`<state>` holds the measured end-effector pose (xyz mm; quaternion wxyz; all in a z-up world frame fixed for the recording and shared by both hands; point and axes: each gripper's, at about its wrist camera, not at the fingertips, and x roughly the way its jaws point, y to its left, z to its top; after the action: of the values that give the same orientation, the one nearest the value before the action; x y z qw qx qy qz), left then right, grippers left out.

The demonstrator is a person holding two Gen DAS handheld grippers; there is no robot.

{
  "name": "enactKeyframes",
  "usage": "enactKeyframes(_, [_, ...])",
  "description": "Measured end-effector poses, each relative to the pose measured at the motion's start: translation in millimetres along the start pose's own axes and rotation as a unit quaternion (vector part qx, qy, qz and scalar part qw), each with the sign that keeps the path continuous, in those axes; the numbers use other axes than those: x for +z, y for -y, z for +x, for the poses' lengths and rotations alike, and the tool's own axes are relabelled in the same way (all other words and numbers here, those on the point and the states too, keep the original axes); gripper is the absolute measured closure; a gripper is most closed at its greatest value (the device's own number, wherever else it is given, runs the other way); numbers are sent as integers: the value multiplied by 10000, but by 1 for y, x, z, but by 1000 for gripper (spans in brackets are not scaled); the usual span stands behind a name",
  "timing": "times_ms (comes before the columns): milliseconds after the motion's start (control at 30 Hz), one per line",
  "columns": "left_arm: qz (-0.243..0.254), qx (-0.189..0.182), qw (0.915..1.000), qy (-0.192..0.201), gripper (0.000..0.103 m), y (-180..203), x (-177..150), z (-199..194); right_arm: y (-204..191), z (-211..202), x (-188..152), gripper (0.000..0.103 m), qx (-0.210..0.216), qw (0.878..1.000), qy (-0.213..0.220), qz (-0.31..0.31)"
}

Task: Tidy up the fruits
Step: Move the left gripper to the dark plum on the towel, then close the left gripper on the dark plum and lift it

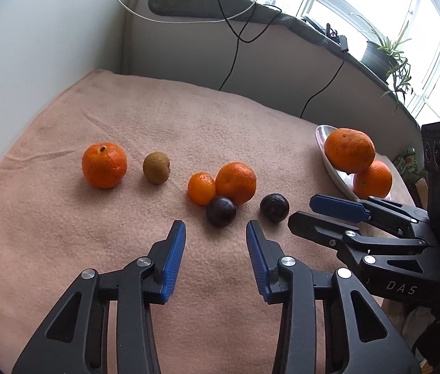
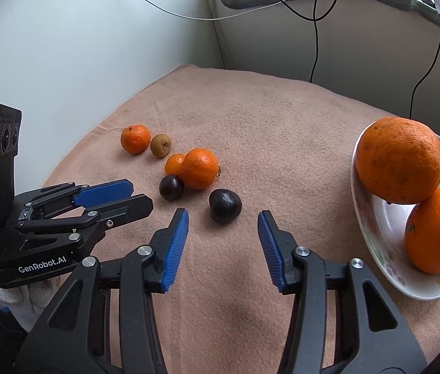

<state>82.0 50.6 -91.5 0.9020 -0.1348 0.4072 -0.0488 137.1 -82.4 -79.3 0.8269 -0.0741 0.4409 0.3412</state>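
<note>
On a pink towel (image 1: 126, 118) lie a mandarin (image 1: 104, 165), a kiwi (image 1: 156, 167), a small orange (image 1: 201, 188) touching a larger orange (image 1: 236, 182), and two dark plums (image 1: 220, 211) (image 1: 274, 208). A plate (image 2: 372, 243) at the right holds two stacked oranges (image 2: 400, 159) (image 2: 438, 229). My left gripper (image 1: 215, 233) is open and empty, just short of the left plum. My right gripper (image 2: 223, 222) is open and empty, just short of the right plum (image 2: 225, 205). Each gripper shows in the other's view (image 1: 322, 215) (image 2: 126, 198).
White walls close the left and back. A ledge with a green mat (image 1: 207, 3), cables (image 1: 235, 40) and potted plants (image 1: 385, 53) runs behind the table. Bare towel lies at the near side and the far left.
</note>
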Motion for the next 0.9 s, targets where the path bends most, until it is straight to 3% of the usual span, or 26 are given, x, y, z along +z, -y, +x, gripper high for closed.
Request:
enactKeyframes(133, [-9, 36, 10000, -66, 67, 1, 2, 8, 0, 10, 3, 62, -44, 10000, -81, -38])
enactKeyframes(600, [21, 59, 9998, -191, 72, 1, 5, 20, 5, 28, 11, 64, -92, 9996, -260, -108])
enactKeyframes(900, [47, 40, 9997, -217, 77, 2, 6, 24, 3, 31, 12, 72, -83, 9994, -295, -137])
